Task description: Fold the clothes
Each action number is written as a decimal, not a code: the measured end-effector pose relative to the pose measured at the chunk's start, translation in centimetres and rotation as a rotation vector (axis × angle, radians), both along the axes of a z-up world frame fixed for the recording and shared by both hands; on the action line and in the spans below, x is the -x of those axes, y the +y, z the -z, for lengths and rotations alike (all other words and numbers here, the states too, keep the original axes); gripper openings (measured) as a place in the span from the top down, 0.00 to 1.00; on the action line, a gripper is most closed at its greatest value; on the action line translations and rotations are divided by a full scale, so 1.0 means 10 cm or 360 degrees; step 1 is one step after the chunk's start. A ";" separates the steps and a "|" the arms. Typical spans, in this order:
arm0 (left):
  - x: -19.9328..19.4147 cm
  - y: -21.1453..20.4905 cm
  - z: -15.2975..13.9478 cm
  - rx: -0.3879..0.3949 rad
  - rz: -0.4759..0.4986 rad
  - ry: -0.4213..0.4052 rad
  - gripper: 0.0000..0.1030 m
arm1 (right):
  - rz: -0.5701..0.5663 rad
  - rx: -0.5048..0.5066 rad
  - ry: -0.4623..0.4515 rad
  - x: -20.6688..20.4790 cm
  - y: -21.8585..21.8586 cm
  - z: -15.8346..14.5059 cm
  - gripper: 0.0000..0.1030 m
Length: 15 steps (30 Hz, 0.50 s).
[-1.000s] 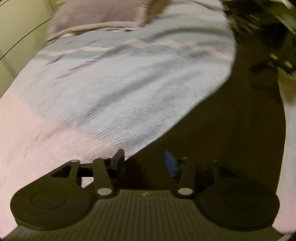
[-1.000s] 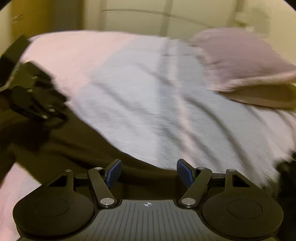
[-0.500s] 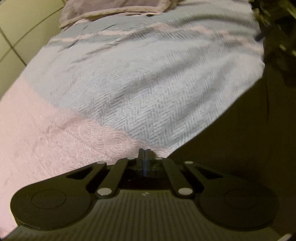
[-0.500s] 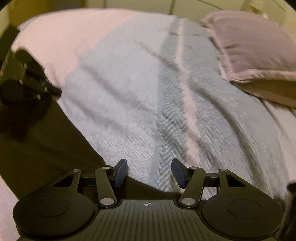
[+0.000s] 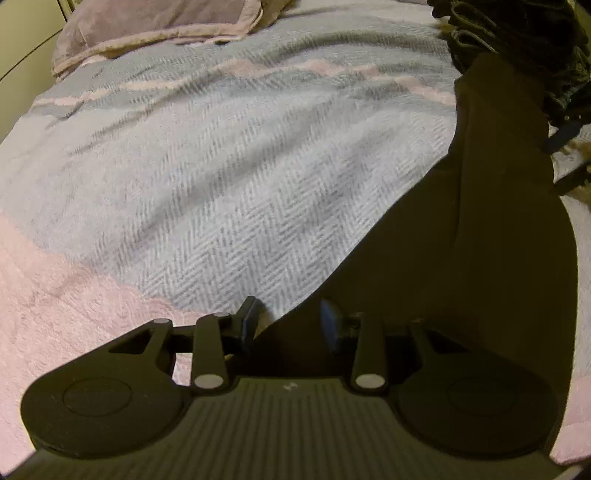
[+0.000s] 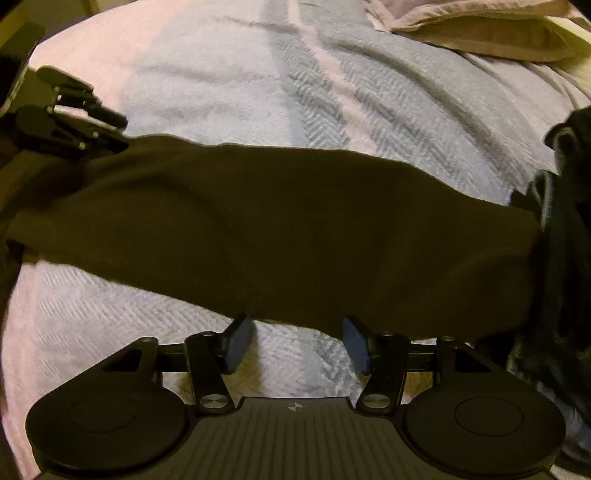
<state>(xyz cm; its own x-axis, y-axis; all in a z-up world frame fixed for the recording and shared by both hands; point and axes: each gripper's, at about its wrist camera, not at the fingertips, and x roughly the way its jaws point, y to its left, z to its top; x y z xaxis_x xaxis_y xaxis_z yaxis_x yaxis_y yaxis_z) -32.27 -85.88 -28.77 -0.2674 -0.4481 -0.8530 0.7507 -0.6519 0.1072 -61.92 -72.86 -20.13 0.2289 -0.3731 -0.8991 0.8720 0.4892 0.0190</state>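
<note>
A dark brown garment (image 6: 280,229) lies flat as a long band across the grey herringbone blanket (image 6: 207,85). In the left wrist view it (image 5: 461,258) runs from the gripper up to the right. My left gripper (image 5: 290,325) is open at the garment's near corner, its right finger over the cloth. My right gripper (image 6: 297,343) is open and empty just short of the garment's near edge. The left gripper also shows at the far left of the right wrist view (image 6: 74,122), at the garment's end.
A mauve pillow (image 5: 159,26) lies at the head of the bed, also in the right wrist view (image 6: 480,33). A dark crumpled pile of clothes (image 6: 569,258) sits at the right, also top right in the left wrist view (image 5: 517,48). Pink bedding (image 5: 55,314) borders the blanket.
The left gripper was shut half a second ago and is now open. The garment has come down and lies spread on the blanket. The right gripper has drawn back to its near edge.
</note>
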 end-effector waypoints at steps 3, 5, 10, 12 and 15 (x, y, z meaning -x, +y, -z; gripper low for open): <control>0.03 -0.05 -0.03 -0.0042 0.0040 0.0087 0.70 | 0.0002 0.0052 -0.0095 -0.09 -0.08 -0.10 0.44; 0.09 -0.05 -0.01 -0.0069 0.0104 0.0072 0.70 | -0.0015 0.0054 -0.0153 -0.18 -0.15 -0.13 0.44; 0.23 -0.04 0.00 -0.0133 0.0276 0.0018 0.90 | -0.0182 0.0116 -0.0197 -0.42 -0.31 -0.23 0.44; 0.24 -0.03 0.00 -0.0144 0.0323 -0.0001 0.90 | -0.0270 0.0134 -0.0214 -0.51 -0.48 -0.26 0.44; 0.22 -0.04 0.00 -0.0164 0.0339 -0.0008 0.88 | -0.0414 0.0118 -0.0212 -0.65 -0.70 -0.26 0.44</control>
<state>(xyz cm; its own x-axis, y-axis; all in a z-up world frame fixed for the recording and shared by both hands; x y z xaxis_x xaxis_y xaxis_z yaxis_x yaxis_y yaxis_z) -34.46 -86.29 -28.75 -0.3424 -0.2925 -0.8929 0.5948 -0.8031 0.0350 -55.37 -79.84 -17.55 0.4396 -0.3499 -0.8272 0.7092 0.7003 0.0807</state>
